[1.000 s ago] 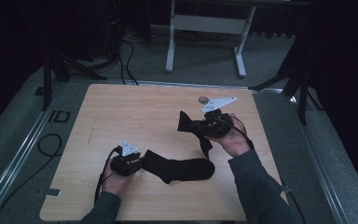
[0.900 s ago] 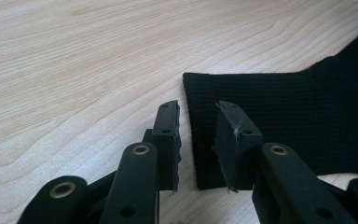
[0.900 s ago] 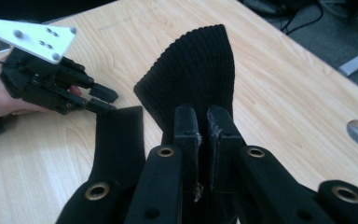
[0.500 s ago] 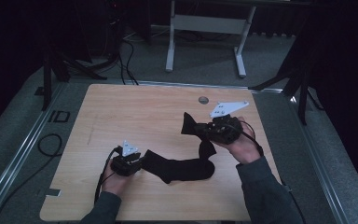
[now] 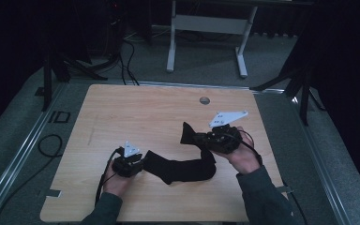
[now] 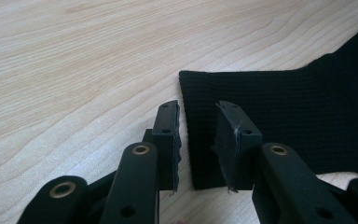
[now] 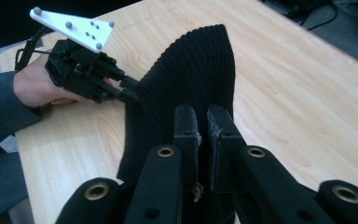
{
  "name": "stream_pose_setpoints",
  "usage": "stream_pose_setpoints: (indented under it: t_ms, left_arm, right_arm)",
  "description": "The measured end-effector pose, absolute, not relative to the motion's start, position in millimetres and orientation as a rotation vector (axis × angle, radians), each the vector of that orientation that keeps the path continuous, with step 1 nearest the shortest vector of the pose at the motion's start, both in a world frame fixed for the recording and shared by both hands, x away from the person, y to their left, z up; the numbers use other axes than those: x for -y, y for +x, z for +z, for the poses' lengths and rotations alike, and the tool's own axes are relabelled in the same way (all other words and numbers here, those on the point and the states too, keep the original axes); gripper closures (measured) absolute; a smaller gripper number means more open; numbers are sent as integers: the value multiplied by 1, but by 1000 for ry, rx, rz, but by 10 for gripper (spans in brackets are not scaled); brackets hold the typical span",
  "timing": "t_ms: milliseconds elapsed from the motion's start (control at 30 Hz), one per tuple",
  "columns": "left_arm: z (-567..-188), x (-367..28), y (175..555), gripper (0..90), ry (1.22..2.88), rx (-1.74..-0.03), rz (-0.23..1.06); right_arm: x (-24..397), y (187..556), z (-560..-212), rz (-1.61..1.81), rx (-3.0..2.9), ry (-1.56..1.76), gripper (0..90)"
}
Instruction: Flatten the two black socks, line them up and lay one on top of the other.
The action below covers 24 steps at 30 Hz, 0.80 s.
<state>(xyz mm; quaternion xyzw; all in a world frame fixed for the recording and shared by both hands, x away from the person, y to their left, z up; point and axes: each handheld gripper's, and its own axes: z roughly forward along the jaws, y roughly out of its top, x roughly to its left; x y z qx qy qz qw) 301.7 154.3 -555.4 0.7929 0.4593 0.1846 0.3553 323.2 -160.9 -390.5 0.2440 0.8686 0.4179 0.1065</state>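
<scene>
A black knitted sock (image 5: 183,166) lies curved across the near middle of the wooden table (image 5: 145,108). My right gripper (image 5: 199,139) is shut on one end of it and holds that end raised off the wood. In the right gripper view the sock (image 7: 191,74) rises in front of the right gripper (image 7: 203,140), whose jaws are pressed together on the fabric. My left gripper (image 5: 143,164) rests at the other end. In the left gripper view the left gripper (image 6: 198,140) stands open and straddles the edge of the flat sock (image 6: 284,107); the pads do not pinch it.
A round grommet (image 5: 204,100) sits in the table's far edge. Behind the table stands a white desk frame (image 5: 206,23), with cables (image 5: 126,51) and dark stands on the floor. The left gripper (image 7: 121,93) and its hand appear in the right gripper view.
My right gripper has carried its end of the sock a little toward the near edge of the table. The left gripper has stayed put.
</scene>
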Motion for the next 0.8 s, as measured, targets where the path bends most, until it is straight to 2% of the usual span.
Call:
stream_pose_setpoints:
  t_ms: [367, 800]
  left_arm:
    - [-553, -156, 301, 703, 2039, -1192, 478]
    - [-548, -165, 294, 730, 2017, -1219, 487]
  right_arm:
    - [118, 325, -438, 1198, -2660, 780, 838]
    - [68, 334, -475, 1158, -2664, 919, 835]
